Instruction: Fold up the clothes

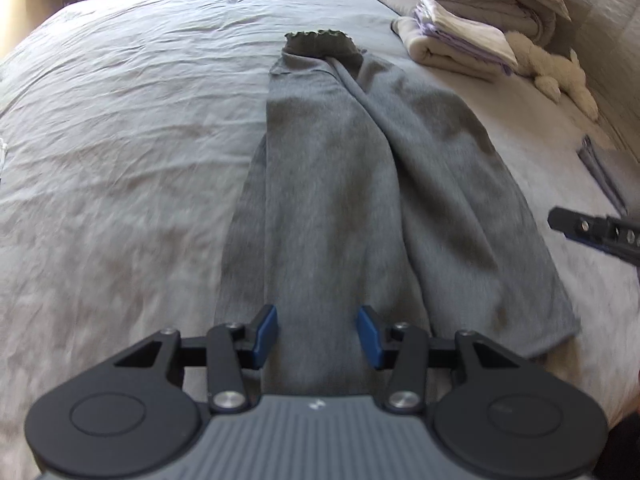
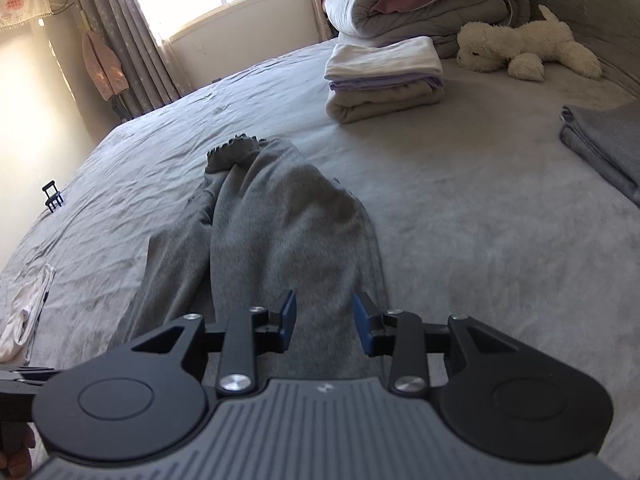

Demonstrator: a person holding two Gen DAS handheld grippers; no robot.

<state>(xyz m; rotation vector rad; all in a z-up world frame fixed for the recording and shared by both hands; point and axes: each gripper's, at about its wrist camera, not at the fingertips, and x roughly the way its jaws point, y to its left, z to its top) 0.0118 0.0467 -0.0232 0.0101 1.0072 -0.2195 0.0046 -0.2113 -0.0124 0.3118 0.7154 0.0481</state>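
Hovering over grey garment (image 1: 320, 184): both grippers (image 1: 317, 334) (image 2: 324, 322) angled down, jaws parted.

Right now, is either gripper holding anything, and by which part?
Nothing is held. The left gripper and right gripper hang open above the near end of the grey trousers.

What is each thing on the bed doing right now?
Grey trousers: lying flat, lengthwise, legs side by side, not folded across yet.
Left gripper: open above the trousers, holding nothing.
Right gripper: open above the trousers, holding nothing.
Stack of cloths: folded and piled.
Grey cloth: folded, lying apart.
Toy dog: lying on its side.
Big quilt: rolled up.
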